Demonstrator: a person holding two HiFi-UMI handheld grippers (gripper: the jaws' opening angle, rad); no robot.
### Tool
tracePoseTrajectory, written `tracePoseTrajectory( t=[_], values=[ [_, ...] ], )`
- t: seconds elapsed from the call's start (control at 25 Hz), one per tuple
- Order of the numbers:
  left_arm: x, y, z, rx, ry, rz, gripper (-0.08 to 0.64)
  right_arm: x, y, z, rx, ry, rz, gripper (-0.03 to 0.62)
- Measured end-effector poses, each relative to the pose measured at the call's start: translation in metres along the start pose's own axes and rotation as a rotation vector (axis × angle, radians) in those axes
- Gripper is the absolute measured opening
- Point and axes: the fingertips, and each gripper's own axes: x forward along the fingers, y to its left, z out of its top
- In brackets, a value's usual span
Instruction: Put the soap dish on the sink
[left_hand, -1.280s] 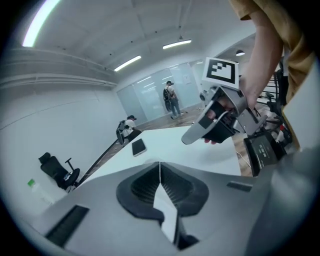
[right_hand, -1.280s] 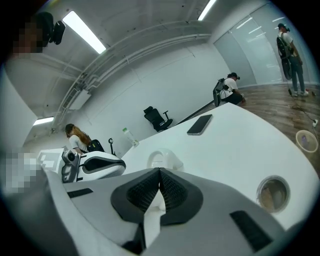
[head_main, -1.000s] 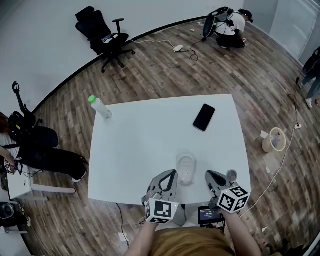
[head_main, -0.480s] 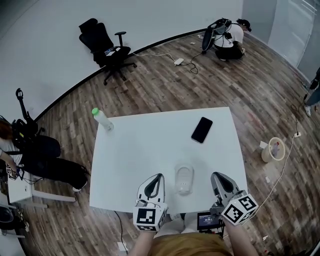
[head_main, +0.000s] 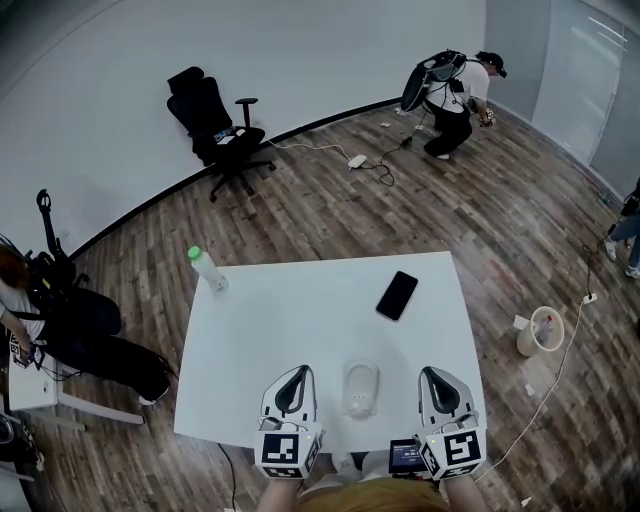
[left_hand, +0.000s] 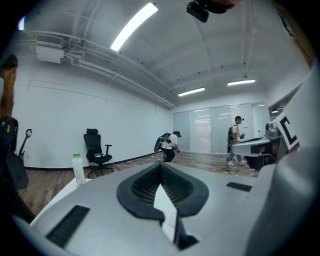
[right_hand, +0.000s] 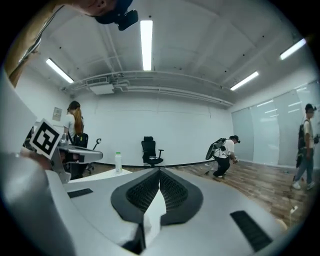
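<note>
Both pairs of jaws are pressed together with nothing between them. My left gripper (head_main: 294, 377) and right gripper (head_main: 436, 380) hang over the near edge of the table (head_main: 300, 320), pointing almost level out across the room. The soap dish (head_main: 361, 388) lies flat on the table between the two sets of jaws, just beside each and touched by neither. I see no sink in any view, and the dish is too small for me to tell whether anything sits under it.

I judge this fits two stages. Either the dish is waiting to be taken, or it has been set down and let go. Any grasp would need one set of jaws to part, tip downward and come in toward the dish's rim from the side.
</note>
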Motion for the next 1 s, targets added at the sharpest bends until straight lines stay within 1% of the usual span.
tracePoseTrajectory(
  t=[0.08,0.2,0.32,0.48,0.56,0.72,1.0],
  values=[
    [0.002,-0.003,0.008,0.003,-0.022,0.0,0.006,-0.001,-0.009,0.001,-0.048,0.002,-0.044,0.009],
    [0.002,-0.002,0.025,0.032,-0.063,0.017,0.006,-0.001,-0.016,0.015,-0.071,-0.038,-0.067,0.009],
    [0.001,0.001,0.037,0.057,-0.085,0.041,0.006,0.001,-0.02,0.028,-0.055,-0.073,-0.065,0.009],
    [-0.003,0.01,0.04,0.024,-0.099,0.068,0.006,0.006,-0.015,0.04,-0.087,-0.099,-0.06,0.009],
    [-0.002,0.013,0.044,0.026,-0.105,0.074,0.006,0.01,-0.014,0.044,-0.089,-0.105,-0.051,0.008],
    [0.001,0.016,0.049,0.013,-0.116,0.078,0.006,0.016,-0.014,0.042,-0.076,-0.096,-0.041,0.009],
    [0.001,0.017,0.049,0.043,-0.116,0.075,0.006,0.017,-0.012,0.039,-0.066,-0.087,-0.016,0.009]
  ],
)
